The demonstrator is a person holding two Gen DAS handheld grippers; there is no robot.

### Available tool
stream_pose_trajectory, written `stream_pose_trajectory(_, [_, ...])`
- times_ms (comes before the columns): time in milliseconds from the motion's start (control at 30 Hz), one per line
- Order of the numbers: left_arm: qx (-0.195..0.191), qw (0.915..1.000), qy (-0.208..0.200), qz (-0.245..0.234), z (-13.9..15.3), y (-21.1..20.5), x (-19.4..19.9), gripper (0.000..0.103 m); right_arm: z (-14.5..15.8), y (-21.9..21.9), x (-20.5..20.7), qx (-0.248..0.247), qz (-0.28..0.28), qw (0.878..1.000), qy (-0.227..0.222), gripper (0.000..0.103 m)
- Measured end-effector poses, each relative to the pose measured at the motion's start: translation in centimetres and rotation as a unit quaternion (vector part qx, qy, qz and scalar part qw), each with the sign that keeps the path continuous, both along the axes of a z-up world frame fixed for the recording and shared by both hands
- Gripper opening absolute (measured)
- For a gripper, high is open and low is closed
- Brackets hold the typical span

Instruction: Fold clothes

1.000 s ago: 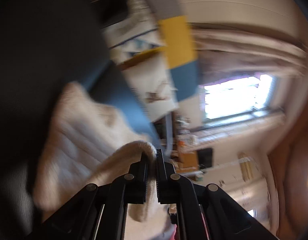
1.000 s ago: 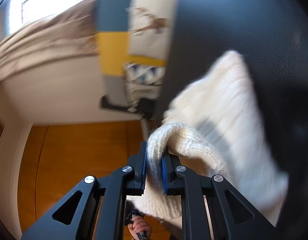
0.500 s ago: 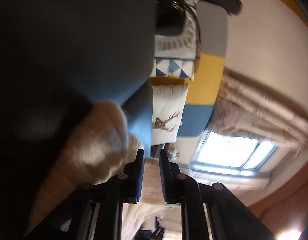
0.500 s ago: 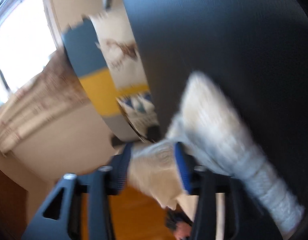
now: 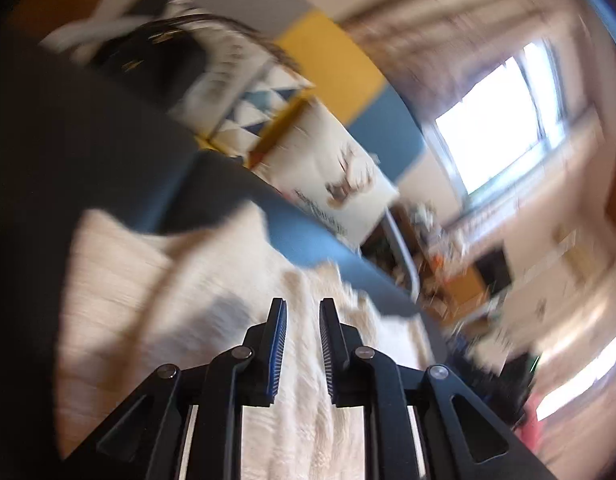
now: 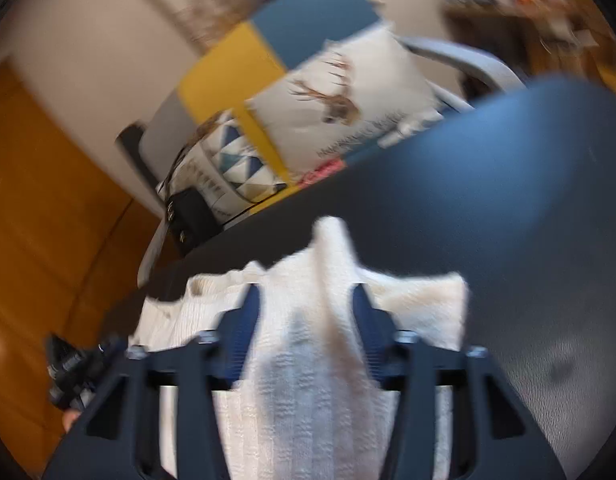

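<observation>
The dark table (image 6: 508,208) fills the ground ahead of both grippers, and on it lies a cream knitted sweater (image 6: 308,380), spread just beneath and in front of them. From where it lies I judge the folding only begun: the knit looks bunched, with a peak of fabric rising ahead of the right gripper (image 6: 306,320) and a loose flap out to the left of the left gripper (image 5: 302,332). No tidy rectangle shows yet, so most of the folding seems to be left.

The right gripper's jaws are closing, and the cream fabric runs up between them. Whether the blue pads actually press on the knit I cannot tell, since that whole view is smeared by motion. The left gripper's jaws are opening, a narrow gap between them. The sweater shows through that gap but seems to lie below, not pinched.

Beyond the table's far edge stand a couch in yellow and blue panels (image 6: 236,76), a deer-print cushion (image 6: 348,96) and a triangle-patterned cushion (image 6: 238,160), with a black bag (image 6: 192,216) beside them.

The sweater's near part is cut off under the gripper bodies, so sleeves and hem cannot be sorted out. Both views are blurred. At the lower left of the right view a dark blurred object (image 6: 68,368) is too unclear to name.
</observation>
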State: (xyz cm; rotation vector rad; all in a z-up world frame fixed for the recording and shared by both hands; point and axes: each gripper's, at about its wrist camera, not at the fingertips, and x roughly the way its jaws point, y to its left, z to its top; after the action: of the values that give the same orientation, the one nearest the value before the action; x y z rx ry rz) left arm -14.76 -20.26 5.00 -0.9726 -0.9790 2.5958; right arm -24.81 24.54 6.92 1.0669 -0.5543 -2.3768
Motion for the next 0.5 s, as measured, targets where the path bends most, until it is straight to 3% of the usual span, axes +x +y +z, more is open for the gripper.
stream_pose_trajectory(67, [-0.049, 0.9987, -0.017, -0.003, -0.9, 1.2, -0.5, 0.015, -1.8, -2.3, -1.5, 0.017, 0.044, 0.999, -0.021, 0.019])
stream_pose_trajectory(133, [-0.076, 0.9967, -0.028, 0.0, -1.7, 1.6, -0.7, 0.015, -3.4, -3.7, -2.8, 0.039, 0.04, 0.997, -0.053, 0.019])
stream_pose_trajectory(200, [-0.058, 0.998, -0.023, 0.009, -2.3, 0.9, -0.3, 0.014, -4.3, -3.4, -3.6, 0.059, 0.01, 0.996, -0.06, 0.015])
stream_pose_trajectory(267, [-0.04, 0.9989, -0.017, 0.017, -3.0, 0.2, 0.1, 0.007, -5.1, -1.9, -4.5, 0.055, -0.041, 0.996, -0.058, 0.013])
stream_pose_trajectory(333, [-0.028, 0.9993, -0.013, 0.022, -3.4, -0.3, 0.3, 0.006, -6.1, -0.3, -4.9, 0.043, -0.079, 0.995, -0.05, 0.0])
stream_pose_trajectory(500, [-0.023, 0.9995, -0.008, 0.022, -3.3, -0.3, 0.1, 0.006, -6.4, 1.6, -4.0, 0.009, -0.09, 0.995, -0.05, 0.002])
